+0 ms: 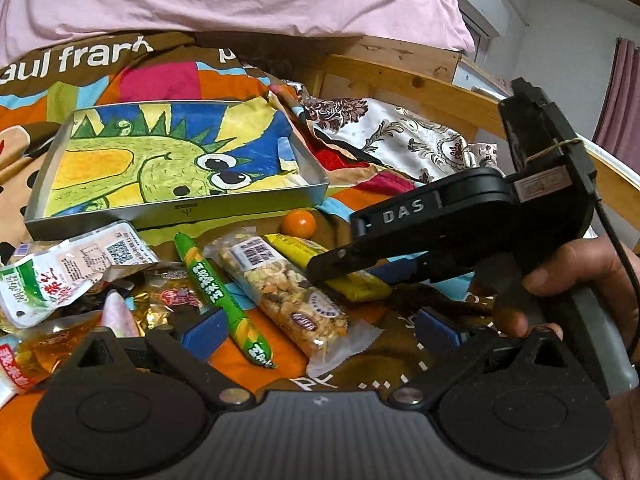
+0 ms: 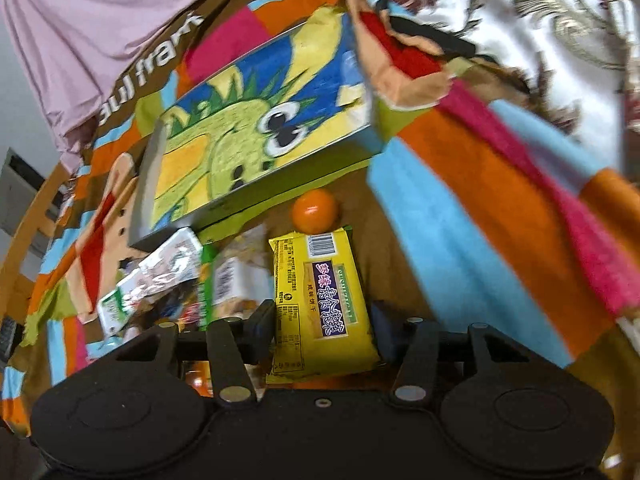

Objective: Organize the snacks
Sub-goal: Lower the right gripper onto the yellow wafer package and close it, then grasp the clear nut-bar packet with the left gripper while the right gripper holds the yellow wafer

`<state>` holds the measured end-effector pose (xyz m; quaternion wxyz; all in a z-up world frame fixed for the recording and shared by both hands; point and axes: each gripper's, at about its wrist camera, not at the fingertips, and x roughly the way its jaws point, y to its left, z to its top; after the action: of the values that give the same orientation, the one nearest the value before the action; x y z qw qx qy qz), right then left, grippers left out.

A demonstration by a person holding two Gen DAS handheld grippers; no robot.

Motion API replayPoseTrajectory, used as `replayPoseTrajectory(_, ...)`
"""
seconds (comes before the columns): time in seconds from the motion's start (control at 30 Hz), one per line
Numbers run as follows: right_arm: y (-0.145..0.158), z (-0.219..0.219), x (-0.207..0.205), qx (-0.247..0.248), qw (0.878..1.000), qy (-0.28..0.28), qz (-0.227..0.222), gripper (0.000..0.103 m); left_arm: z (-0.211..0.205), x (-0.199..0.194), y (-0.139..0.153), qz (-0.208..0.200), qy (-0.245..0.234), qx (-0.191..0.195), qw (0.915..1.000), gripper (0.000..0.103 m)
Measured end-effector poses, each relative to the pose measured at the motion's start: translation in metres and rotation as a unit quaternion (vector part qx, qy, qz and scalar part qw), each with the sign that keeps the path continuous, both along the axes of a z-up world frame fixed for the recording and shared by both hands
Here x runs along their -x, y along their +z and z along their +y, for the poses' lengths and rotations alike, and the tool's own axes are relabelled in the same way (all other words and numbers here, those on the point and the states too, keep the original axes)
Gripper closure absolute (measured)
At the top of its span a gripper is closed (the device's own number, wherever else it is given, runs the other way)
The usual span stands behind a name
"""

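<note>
My right claw [image 2: 322, 328] brackets the yellow pack [image 2: 320, 300], long axis lying along the fingers, pads apparently touching its sides.

Around one shallow tray [image 1: 176, 210] lined with a dinosaur drawing, on a patterned bedspread [image 1: 224, 76]: one small orange [image 1: 298, 224] just in front of the tray's near wall, one yellow biscuit pack [image 2: 320, 300], one clear-wrapped nut bar [image 1: 282, 292], one green corn sausage stick [image 1: 220, 296], one white-and-green pouch [image 1: 44, 284], and further foil-wrapped snacks (a jumble too tangled to count) heaped off the tray's near left corner.
</note>
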<state>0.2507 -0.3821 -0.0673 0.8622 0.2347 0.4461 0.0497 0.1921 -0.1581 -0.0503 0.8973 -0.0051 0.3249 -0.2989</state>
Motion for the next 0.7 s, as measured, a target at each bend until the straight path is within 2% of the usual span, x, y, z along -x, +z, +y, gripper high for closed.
replayPoseTrajectory(0.1,0.001,-0.010,0.004,0.003,1.000,-0.013,-0.006,0.050,-0.002,-0.005,-0.001,0.011,0.003,0.008,0.9999,0.003)
replayPoseTrajectory(0.23,0.000,-0.019,0.008,-0.002,1.000,-0.028,-0.010,0.050,-0.005,-0.017,-0.005,0.040,0.029,0.015,0.9987,0.010)
replayPoseTrajectory(0.37,-0.001,-0.021,0.007,-0.007,1.000,-0.029,-0.009,0.050,-0.009,-0.029,-0.006,0.058,0.052,0.028,0.9966,0.011)
replayPoseTrajectory(0.57,-0.002,-0.020,0.007,0.001,1.000,-0.024,-0.009,0.050,-0.022,-0.046,-0.009,0.078,0.083,0.010,0.9934,0.027)
replayPoseTrajectory(0.7,-0.003,-0.018,0.006,0.010,1.000,-0.020,-0.011,0.050,-0.024,-0.057,-0.017,0.104,0.110,0.004,0.9885,0.044)
